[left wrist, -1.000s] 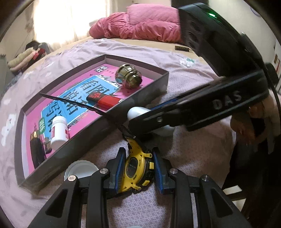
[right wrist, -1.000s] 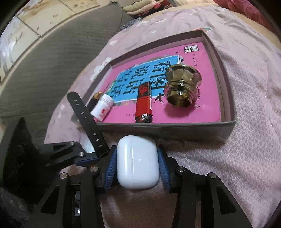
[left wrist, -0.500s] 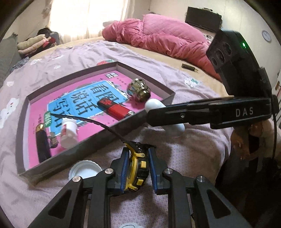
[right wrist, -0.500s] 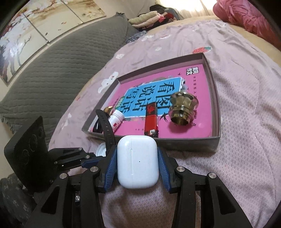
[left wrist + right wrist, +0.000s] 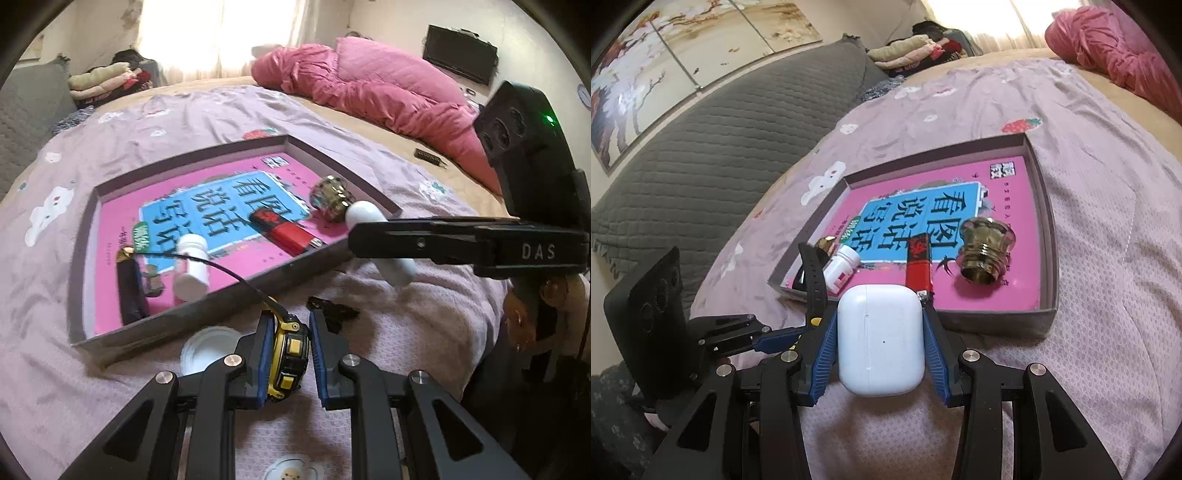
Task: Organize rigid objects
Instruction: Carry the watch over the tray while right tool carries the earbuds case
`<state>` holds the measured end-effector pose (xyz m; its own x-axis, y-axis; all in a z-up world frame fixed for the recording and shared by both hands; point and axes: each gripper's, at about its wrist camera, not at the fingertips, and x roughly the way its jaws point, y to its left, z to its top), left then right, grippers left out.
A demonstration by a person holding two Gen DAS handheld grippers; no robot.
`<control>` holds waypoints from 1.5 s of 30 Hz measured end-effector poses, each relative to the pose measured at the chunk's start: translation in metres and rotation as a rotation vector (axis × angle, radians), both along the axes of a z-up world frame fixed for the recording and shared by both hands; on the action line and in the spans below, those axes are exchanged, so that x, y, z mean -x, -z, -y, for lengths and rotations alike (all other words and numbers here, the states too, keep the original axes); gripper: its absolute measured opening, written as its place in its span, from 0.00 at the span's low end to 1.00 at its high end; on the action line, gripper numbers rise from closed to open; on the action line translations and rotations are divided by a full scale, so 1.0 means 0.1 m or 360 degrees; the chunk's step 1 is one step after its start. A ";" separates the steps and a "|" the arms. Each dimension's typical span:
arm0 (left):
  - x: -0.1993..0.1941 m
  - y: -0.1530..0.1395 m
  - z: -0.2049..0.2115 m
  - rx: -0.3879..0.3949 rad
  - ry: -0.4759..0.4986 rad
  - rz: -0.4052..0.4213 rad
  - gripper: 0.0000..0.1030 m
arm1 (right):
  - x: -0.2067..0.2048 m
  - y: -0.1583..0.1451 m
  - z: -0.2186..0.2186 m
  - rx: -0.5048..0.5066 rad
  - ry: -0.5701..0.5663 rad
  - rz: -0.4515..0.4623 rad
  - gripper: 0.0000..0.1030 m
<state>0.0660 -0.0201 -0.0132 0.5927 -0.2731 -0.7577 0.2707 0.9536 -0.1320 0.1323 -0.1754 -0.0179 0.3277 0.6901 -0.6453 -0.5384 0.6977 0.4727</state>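
On a bed [image 5: 424, 306] draped in a mauve patterned sheet, your left gripper [image 5: 287, 354] has its fingers clamped on the yellow-and-black case of a wristwatch [image 5: 288, 350], its black strap arching up over the near wall of the shallow grey box [image 5: 258, 284]. A white lid [image 5: 207, 349] lies on the sheet just left of those fingers, outside the box. Inside the box, on a pink book with a blue title panel [image 5: 923, 214], you have from left to right a dark tube with a gold tip [image 5: 127, 284], a small white pill bottle [image 5: 192, 264] on its side, a red lighter [image 5: 282, 232] and a brass-coloured cap [image 5: 330, 197], each apart from the next. Further right, your right gripper [image 5: 881, 343] has its fingers pressed on both sides of a white earbud case [image 5: 881, 341], held just short of the box's near wall, beside the lighter's end.
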 end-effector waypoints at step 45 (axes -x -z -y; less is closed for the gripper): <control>-0.38 -0.24 -0.40 -0.0206 -0.0279 0.0371 0.19 | -0.18 -0.18 -0.04 0.0007 0.0220 0.0213 0.45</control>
<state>0.1036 0.0196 0.0105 0.7841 -0.0615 -0.6176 0.1092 0.9932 0.0396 0.1501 -0.1715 -0.0004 0.5022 0.6298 -0.5926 -0.4952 0.7712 0.4000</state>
